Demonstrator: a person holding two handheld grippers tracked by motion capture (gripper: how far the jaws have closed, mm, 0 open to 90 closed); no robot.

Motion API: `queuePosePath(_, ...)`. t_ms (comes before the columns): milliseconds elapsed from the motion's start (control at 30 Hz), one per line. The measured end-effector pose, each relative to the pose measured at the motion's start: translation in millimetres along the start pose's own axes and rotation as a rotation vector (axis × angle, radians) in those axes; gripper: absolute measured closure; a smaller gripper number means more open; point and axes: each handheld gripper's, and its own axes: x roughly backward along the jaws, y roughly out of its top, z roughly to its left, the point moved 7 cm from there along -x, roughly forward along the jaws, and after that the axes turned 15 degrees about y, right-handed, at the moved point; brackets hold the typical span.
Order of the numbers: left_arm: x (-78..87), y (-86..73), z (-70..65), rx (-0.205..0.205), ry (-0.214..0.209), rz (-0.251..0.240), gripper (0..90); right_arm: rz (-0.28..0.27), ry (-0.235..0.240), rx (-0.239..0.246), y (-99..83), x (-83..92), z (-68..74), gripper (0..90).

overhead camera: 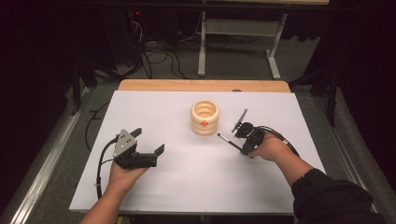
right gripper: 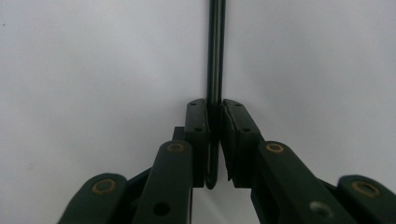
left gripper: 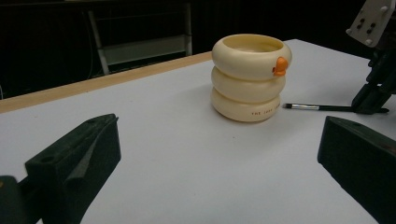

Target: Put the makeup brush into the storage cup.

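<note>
A cream cup (overhead camera: 204, 117) shaped like three stacked rings, with a small orange knob on its front, stands upright at the middle of the white table top (overhead camera: 187, 182). Just to its right lies a thin dark brush (overhead camera: 228, 141) with a silver ferrule. My right gripper (overhead camera: 242, 147) is shut on the brush handle; in the right gripper view the pads (right gripper: 196, 121) pinch the handle (right gripper: 215, 51) over the sheet. My left gripper (overhead camera: 149, 140) rests at the front left, open and empty. In the left gripper view it faces the cup (left gripper: 250, 77), the brush (left gripper: 322, 108) and the right gripper (left gripper: 371, 105).
A wooden strip (overhead camera: 201, 85) borders the far edge of the table. Beyond it the floor holds cables (overhead camera: 159, 58) and a grey desk frame (overhead camera: 240, 42). A metal rail (overhead camera: 51, 154) runs along the floor at the left.
</note>
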Motion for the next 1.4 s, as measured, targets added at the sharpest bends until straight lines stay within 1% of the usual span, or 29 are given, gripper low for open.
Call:
queuePosePath(67,0.8,0.2,-0.1,-0.003,-0.001,-0.001,0.0,0.004,0.008,-0.01,-0.1,-0.9,-1.1,83.4)
queuePosePath(100,1.1,0.7,-0.3,0.002,-0.001,-0.005,0.1,0.0,0.021,-0.019,-0.4,-1.0,-2.5,84.2)
queuePosePath(167,1.3,0.7,-0.1,0.002,0.0,-0.005,0.1,-0.004,0.024,-0.014,0.0,-1.1,-3.9,85.2)
queuePosePath(333,1.2,0.4,-0.3,-0.002,0.0,-0.002,0.1,0.0,0.028,-0.022,0.2,-0.8,-3.8,85.8)
queuePosePath(367,1.2,0.5,-0.4,-0.002,0.0,-0.003,0.1,0.002,0.028,-0.031,0.0,-0.9,-3.2,85.9)
queuePosePath(433,1.1,0.8,-0.5,0.002,0.0,-0.005,0.1,0.003,0.028,-0.027,0.9,-1.1,-3.9,86.0)
queuePosePath(533,0.6,0.0,0.1,-0.005,0.001,0.0,0.1,0.0,0.026,-0.025,0.9,-1.1,-4.0,86.1)
queuePosePath(600,0.1,-0.1,0.0,-0.002,0.001,0.0,0.1,0.001,0.025,-0.036,0.5,-0.6,-3.3,86.2)
queuePosePath(667,-0.3,0.0,-0.3,-0.001,-0.001,-0.001,0.1,0.001,0.024,-0.032,0.9,0.4,-3.5,86.2)
queuePosePath(700,-0.5,0.0,-0.5,0.0,-0.002,-0.001,0.1,-0.001,0.026,-0.034,0.8,0.6,-3.2,86.1)
queuePosePath(733,-0.6,-0.2,-0.7,-0.001,-0.003,0.0,0.1,-0.004,0.03,-0.05,0.1,1.0,-2.9,86.1)
queuePosePath(767,-0.8,-0.3,-0.7,-0.001,-0.004,0.001,0.1,-0.004,0.03,-0.05,0.1,1.0,-2.9,86.1)
queuePosePath(833,-1.1,-0.3,-0.5,0.002,-0.003,0.001,0.0,-0.002,0.031,-0.036,-1.2,2.1,-4.7,86.1)
queuePosePath(900,-1.2,-0.3,-0.4,0.004,-0.003,0.0,0.1,0.005,0.028,-0.052,-4.2,4.4,-2.4,86.2)
queuePosePath(933,-1.4,-0.3,-0.5,0.005,-0.003,0.0,0.1,0.005,0.028,-0.052,-4.2,4.4,-2.4,86.2)
queuePosePath(967,-1.5,-0.3,-0.6,0.008,-0.005,0.002,0.1,-0.011,0.029,-0.044,-5.1,8.0,-1.2,86.1)
queuePosePath(1033,-1.3,0.2,-0.8,0.015,-0.011,0.003,0.1,-0.014,0.029,-0.038,-6.2,10.1,-1.7,86.2)
queuePosePath(1067,-1.1,0.4,-1.0,0.012,-0.011,0.003,0.1,-0.018,0.031,-0.053,-7.8,11.6,-0.4,86.2)
queuePosePath(1133,-1.2,0.4,-1.4,0.007,-0.01,0.001,0.1,-0.017,0.024,-0.044,-10.6,14.6,-1.1,86.1)
queuePosePath(1167,-1.3,0.3,-1.5,0.009,-0.01,0.002,0.1,-0.024,0.025,-0.083,-13.3,15.7,2.3,86.1)
queuePosePath(1200,-1.4,0.1,-1.4,0.007,-0.009,0.002,0.1,-0.023,0.02,-0.091,-15.4,17.1,3.4,86.1)
queuePosePath(1233,-1.5,0.1,-1.2,0.007,-0.008,0.003,0.1,-0.02,0.014,-0.066,-16.8,18.7,2.1,86.1)
queuePosePath(1267,-1.6,0.1,-0.9,0.008,-0.007,0.003,0.1,-0.022,0.009,-0.083,-19.0,19.9,3.7,86.0)
queuePosePath(1300,-1.6,0.2,-0.5,0.008,-0.006,0.002,0.1,-0.022,0.005,-0.061,-20.5,21.3,2.9,86.1)
queuePosePath(1333,-1.6,0.2,-0.2,0.008,-0.005,0.001,0.1,-0.022,0.004,-0.058,-22.9,22.5,3.6,86.1)
queuePosePath(1367,-1.6,0.2,0.0,0.007,-0.005,0.002,0.1,-0.029,0.0,-0.045,-24.3,23.1,3.2,86.1)
queuePosePath(1400,-1.5,0.2,0.0,0.008,-0.004,0.002,0.1,-0.027,-0.001,-0.062,-27.7,24.1,5.4,86.0)
